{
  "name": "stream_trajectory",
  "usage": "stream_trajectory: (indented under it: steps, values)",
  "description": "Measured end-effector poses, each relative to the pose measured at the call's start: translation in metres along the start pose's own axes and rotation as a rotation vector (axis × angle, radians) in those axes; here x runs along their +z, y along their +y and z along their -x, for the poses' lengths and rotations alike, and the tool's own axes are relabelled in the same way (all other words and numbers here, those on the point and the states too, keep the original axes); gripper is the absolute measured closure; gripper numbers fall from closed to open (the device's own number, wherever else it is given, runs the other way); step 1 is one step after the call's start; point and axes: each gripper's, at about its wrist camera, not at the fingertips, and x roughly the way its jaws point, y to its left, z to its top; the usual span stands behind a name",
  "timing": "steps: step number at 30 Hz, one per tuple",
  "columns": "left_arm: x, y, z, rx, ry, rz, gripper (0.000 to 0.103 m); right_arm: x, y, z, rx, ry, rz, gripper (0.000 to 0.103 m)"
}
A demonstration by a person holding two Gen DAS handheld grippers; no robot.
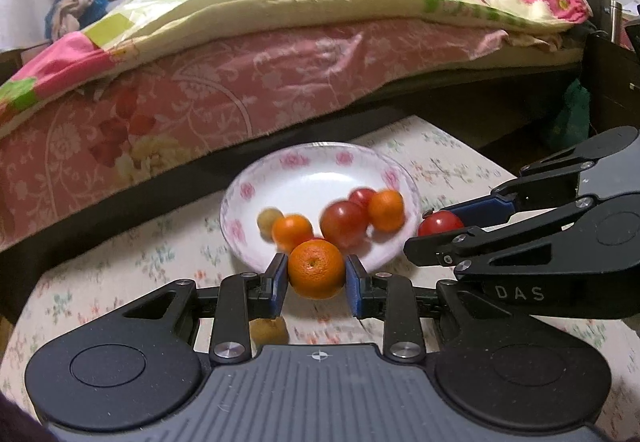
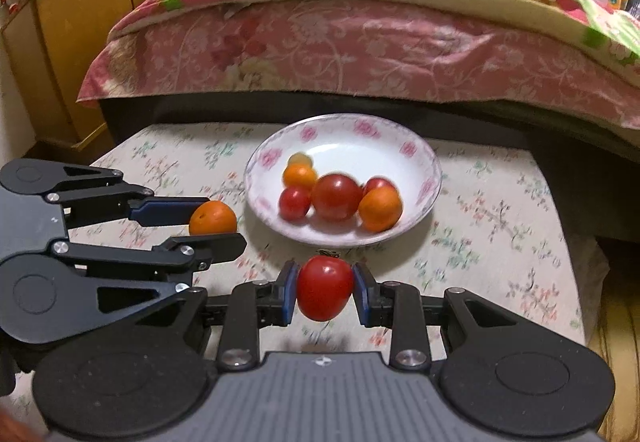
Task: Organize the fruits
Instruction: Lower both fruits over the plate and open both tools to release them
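Left claw [image 1: 317,274] grips a round orange mandarin [image 1: 316,269] just before the pink-flowered white plate [image 1: 320,170] | right claw [image 2: 325,290] clamps a glossy red tomato [image 2: 325,288] near that plate on the floral worktop [image 2: 500,222]

Your left gripper [image 1: 317,276]: black, blue pads, orange mandarin [image 1: 316,269].
Your right gripper [image 2: 325,292]: red tomato [image 2: 325,288].
Bowl [image 2: 276,154]: white, pink roses.
Tablecloth [image 2: 500,218]: cream, floral.
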Motion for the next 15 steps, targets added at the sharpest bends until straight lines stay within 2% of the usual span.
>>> stream_trajectory:
  steps: [7, 15]
  values:
    - [0.020, 0.013, -0.026, 0.016, -0.010, 0.019, 0.066, 0.026, -0.016, -0.019, -0.013, -0.036, -0.019, 0.073]
    - [0.027, 0.011, -0.054, 0.018, -0.011, -0.007, 0.064, 0.054, -0.033, -0.050, -0.054, -0.057, -0.031, 0.073]
